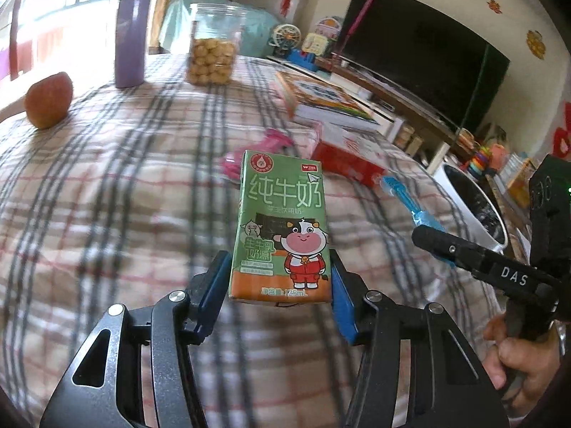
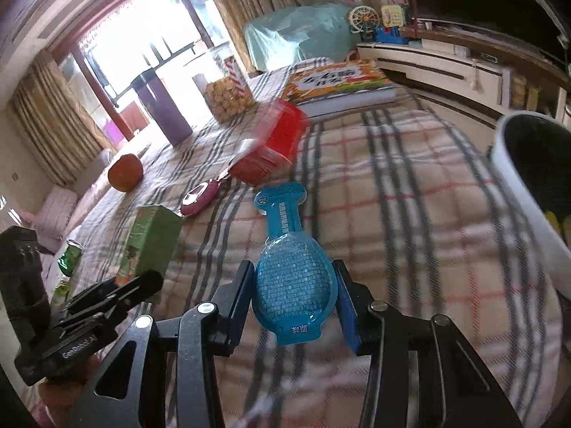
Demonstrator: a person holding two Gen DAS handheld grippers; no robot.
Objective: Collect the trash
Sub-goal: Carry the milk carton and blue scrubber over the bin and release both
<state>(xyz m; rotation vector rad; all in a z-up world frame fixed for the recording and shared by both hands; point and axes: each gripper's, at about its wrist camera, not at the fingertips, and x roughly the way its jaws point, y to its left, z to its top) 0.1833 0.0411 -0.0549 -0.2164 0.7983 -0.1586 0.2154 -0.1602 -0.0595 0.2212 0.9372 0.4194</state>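
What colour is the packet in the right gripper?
Translucent blue packet with white print, clearest in the right wrist view.

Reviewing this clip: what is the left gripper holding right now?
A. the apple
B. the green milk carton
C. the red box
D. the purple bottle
B: the left gripper has its blue pads on both sides of the upright green milk carton, while the apple, purple bottle and red box sit untouched farther back on the table.
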